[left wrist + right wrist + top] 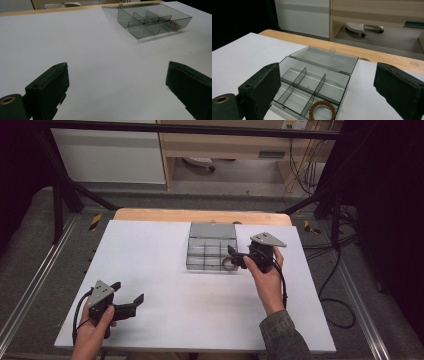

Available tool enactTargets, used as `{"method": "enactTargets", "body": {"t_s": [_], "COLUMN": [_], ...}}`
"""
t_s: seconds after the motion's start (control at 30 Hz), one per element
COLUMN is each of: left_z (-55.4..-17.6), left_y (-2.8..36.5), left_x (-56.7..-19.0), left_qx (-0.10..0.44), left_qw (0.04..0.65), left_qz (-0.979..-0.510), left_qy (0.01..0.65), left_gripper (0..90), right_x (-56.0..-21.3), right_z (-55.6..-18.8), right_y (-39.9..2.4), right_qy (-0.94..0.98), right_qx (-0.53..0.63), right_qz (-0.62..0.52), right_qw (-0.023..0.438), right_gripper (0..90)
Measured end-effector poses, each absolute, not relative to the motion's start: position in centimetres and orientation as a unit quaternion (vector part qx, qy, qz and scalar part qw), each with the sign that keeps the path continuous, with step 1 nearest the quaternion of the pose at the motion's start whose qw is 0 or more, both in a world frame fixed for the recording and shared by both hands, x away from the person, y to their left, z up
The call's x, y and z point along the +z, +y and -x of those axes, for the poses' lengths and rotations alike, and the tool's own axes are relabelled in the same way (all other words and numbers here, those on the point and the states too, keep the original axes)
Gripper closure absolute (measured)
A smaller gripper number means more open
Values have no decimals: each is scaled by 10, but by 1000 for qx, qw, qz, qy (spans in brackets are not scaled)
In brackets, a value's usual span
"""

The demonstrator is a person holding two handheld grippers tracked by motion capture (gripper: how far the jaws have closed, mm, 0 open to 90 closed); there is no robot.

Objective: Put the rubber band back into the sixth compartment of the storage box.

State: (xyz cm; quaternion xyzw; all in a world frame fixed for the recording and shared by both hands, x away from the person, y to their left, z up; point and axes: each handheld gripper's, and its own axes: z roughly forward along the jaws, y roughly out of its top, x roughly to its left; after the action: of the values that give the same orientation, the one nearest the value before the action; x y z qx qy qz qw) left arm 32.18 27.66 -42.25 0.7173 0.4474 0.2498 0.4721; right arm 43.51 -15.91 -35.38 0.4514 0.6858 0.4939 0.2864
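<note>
Both claws released: right claw [235, 257] beside ring [322, 110] in box [317, 82], left claw [131, 302] idle.

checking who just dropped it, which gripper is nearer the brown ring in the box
Right. The right gripper hovers just beside the brown ring in the clear box, jaws open. The left gripper sits far off at the table's near left corner.

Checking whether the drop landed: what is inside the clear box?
The box holds a brown ring in its near right compartment. The other compartments look empty; the near left corner is behind a jaw.
</note>
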Motion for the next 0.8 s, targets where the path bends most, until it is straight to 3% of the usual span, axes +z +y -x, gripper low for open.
{"method": "enactTargets", "body": {"t_s": [0.2,0.53,0.8], "left_z": [-322,-320,-318], "left_y": [278,282,284], "left_x": [-421,-419,-416], "left_qx": [254,256,261], "left_qw": [475,487,493], "left_qz": [-713,-703,-700], "left_qy": [449,450,446], "left_gripper": [46,42,41], "right_x": [-354,-342,-334], "right_z": [-426,-411,-407], "right_y": [-170,-182,-194], "right_qy": [691,676,671], "right_qx": [512,531,538], "right_qz": [-433,-395,-399], "right_qw": [271,326,319], "right_gripper": [103,46,25]}}
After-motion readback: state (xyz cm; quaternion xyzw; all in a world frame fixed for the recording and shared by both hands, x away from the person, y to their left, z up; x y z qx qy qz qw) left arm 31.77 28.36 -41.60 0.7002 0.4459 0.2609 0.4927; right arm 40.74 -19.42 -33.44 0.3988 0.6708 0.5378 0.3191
